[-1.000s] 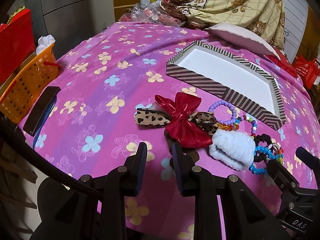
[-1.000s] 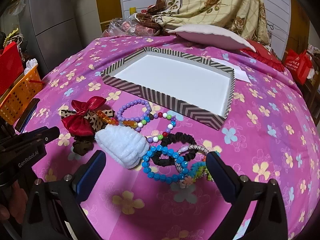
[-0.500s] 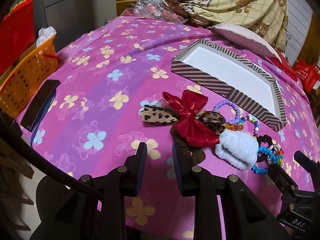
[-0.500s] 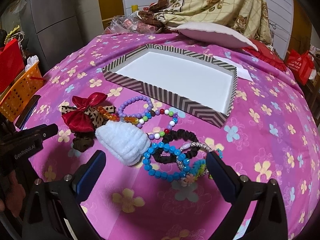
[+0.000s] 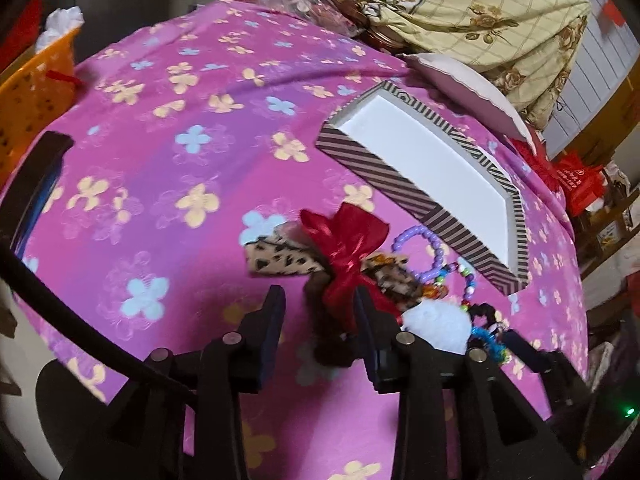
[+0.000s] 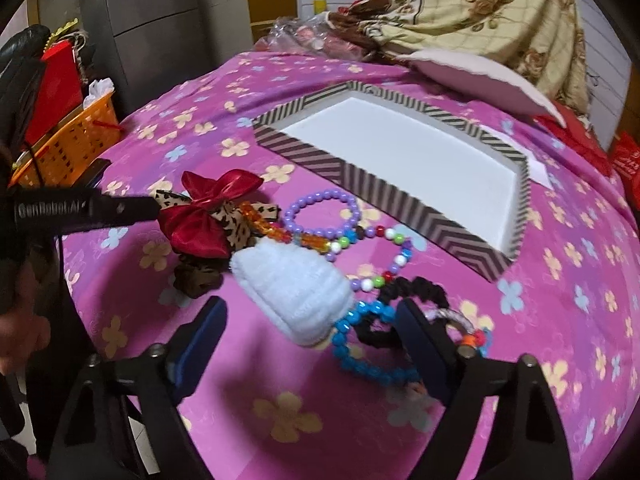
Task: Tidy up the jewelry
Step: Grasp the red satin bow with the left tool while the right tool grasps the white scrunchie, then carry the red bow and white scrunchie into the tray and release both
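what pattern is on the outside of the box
Brown and cream diagonal stripes on the box, clearest in the right wrist view.

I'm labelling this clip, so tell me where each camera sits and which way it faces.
Left wrist: on the left gripper, looking down at the red bow; own fingers, jaws just opened.
Right wrist: on the right gripper, facing the white scrunchie; own fingers closing in, left gripper intruding.
Shared: bow, scrunchie, striped box.

I see an orange basket [image 6: 68, 148] at the left beside the pink flowered cloth [image 5: 168, 168], a red bag [image 6: 54, 92] behind it, and a beige floral blanket [image 6: 480, 12] heaped at the far end.
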